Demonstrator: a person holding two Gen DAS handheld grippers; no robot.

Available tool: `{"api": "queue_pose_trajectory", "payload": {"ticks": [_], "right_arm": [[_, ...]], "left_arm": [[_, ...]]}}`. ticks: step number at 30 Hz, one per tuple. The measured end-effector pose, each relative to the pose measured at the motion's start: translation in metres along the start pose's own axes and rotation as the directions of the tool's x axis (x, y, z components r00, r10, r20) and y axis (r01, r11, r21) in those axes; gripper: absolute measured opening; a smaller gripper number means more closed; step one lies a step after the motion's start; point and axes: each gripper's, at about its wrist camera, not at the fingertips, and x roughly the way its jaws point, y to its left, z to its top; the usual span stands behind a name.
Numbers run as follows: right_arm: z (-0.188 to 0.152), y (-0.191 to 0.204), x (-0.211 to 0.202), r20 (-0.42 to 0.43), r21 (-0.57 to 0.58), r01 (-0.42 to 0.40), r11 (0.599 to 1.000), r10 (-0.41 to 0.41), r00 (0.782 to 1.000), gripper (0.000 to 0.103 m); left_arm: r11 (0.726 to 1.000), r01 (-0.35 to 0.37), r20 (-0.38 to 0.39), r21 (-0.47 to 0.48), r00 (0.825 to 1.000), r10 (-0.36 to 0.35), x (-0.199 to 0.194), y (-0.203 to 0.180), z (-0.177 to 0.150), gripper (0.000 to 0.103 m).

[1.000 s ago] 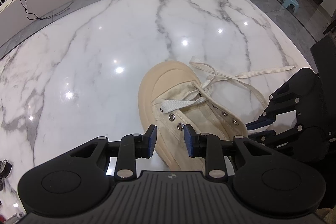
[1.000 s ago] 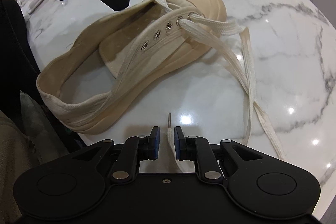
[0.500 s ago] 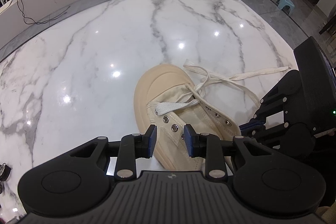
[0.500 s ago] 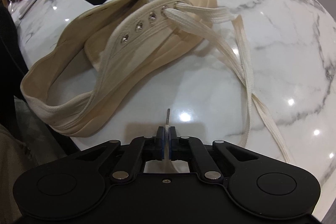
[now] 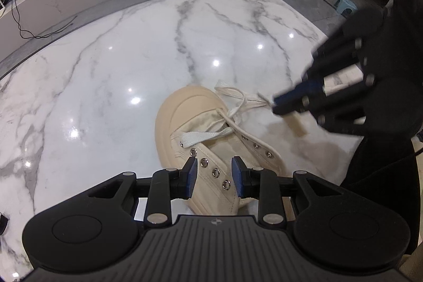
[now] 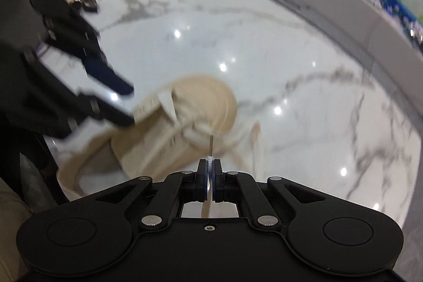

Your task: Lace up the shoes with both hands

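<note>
The right gripper (image 6: pixel 210 168) is clenched on the white lace (image 6: pixel 210 159) near its metal tip, lower centre of its view. The left gripper (image 5: pixel 214 173) hangs unclenched over the cream shoe's (image 5: pixel 201 123) eyelets, mid-frame on the marble counter (image 5: pixel 119 65)

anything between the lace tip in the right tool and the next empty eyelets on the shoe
Nothing visible blocks it. The right tool is shut on the lace tip above the shoe. The empty eyelets lie bare, with the left tool open on either side of that flap.
</note>
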Motion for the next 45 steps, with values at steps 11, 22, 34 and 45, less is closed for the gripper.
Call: {"api": "queue_pose_trajectory", "payload": {"ticks": [11,22,34,45], "right_arm": [[0.045,0.023,-0.014,0.063,-0.106,-0.069,0.992,0.076,0.995,0.002],[0.039,0.032,-0.014,0.03,-0.133,-0.118,0.984,0.123,0.992,0.002],[0.033,0.028,0.002,-0.005,-0.087,-0.097,0.991,0.097,0.995,0.002],[0.03,0.028,0.0,0.007,-0.071,-0.105,0.992,0.106,0.994,0.002]], "left_arm": [[1.0,-0.026,-0.021,-0.013,0.999,0.026,0.002,0.01,-0.002,0.023],[0.998,-0.053,-0.022,-0.017,0.998,0.053,-0.002,0.017,-0.004,0.022],[0.998,-0.009,0.011,0.063,1.0,0.008,-0.008,-0.006,0.0,0.026],[0.999,0.008,-0.025,0.038,1.0,-0.007,0.002,-0.004,-0.001,0.027]]}}
